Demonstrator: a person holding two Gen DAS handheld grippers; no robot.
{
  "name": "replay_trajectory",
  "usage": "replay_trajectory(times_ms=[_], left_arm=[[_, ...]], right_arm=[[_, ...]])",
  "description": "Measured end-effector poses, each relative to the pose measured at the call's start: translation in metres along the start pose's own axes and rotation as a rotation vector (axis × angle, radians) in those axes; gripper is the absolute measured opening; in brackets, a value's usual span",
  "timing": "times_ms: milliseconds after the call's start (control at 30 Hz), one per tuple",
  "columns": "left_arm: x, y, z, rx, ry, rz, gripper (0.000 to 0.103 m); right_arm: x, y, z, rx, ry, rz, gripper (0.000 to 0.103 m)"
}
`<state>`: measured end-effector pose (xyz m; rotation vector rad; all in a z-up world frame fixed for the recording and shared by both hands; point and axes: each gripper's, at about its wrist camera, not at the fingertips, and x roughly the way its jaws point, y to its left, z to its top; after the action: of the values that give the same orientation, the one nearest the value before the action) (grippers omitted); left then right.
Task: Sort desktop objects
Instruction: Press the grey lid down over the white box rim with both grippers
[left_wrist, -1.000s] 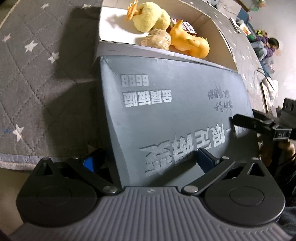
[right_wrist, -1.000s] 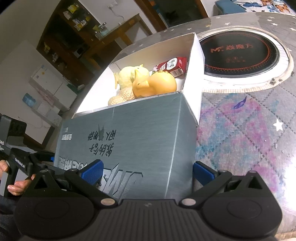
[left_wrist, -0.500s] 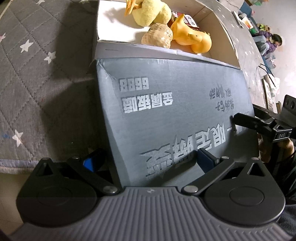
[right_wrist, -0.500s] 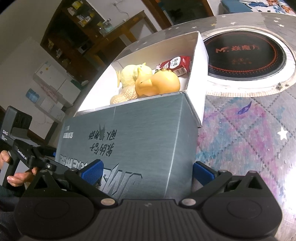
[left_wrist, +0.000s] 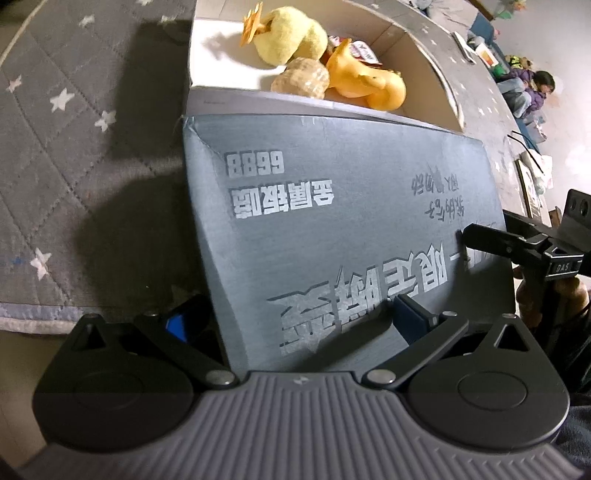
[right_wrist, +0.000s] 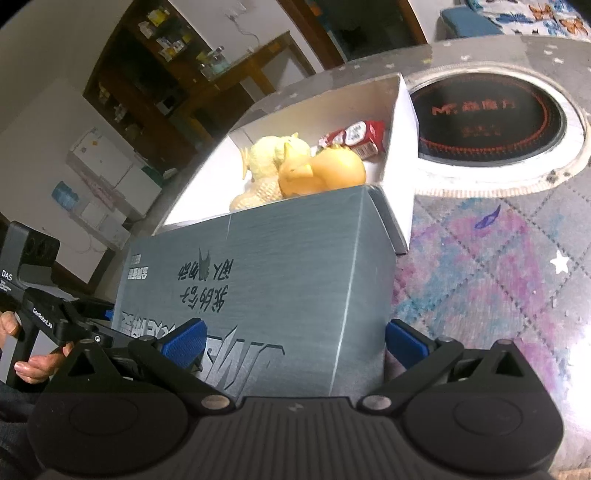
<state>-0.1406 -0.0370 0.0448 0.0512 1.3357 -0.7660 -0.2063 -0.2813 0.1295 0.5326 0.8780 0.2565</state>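
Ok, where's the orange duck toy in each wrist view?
Left wrist: orange duck toy upper centre-right, inside the white box, beside the woven ball.
Right wrist: orange duck toy centre, just beyond the grey lid.
Shared landmark: the red packet behind it.

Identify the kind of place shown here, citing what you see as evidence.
Probably a lived-in home dining room: an induction hob set into the quilt-covered table, a wooden shelf unit crowded with household items, and a light switch panel.

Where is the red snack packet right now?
The red snack packet lies in the white box's far right corner, behind the orange duck toy.
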Motion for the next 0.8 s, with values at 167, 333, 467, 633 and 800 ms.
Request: replay_trajectory(times_ms=[167,333,467,633,800], left_arm=[[-0.025,0.001,0.002,0.031,-0.024,0.006,0.103],[-0.042,0.000,0.006,0.016,-0.046,-0.009,0.103],[-0.059,0.000,0.012,0.023,-0.083,0.003,0.103],[-0.072,-0.001,0.034,0.026,-0.133,0.029,0.103],[-0.088,-0.009,0.064,0.065,-0.192,0.065,0.103]], right_arm=[[-0.014,0.017,0.001,-0.043,-0.033,-0.011,0.103],[-0.025,0.034,0.007,-0.085,-0.068,-0.021,0.103],[-0.029,0.041,0.015,-0.100,-0.093,-0.019,0.103],[-0.030,0.048,0.032,-0.116,-0.126,-0.017,0.103],[-0.032,0.053,0.063,-0.145,-0.157,-0.023,0.103]])
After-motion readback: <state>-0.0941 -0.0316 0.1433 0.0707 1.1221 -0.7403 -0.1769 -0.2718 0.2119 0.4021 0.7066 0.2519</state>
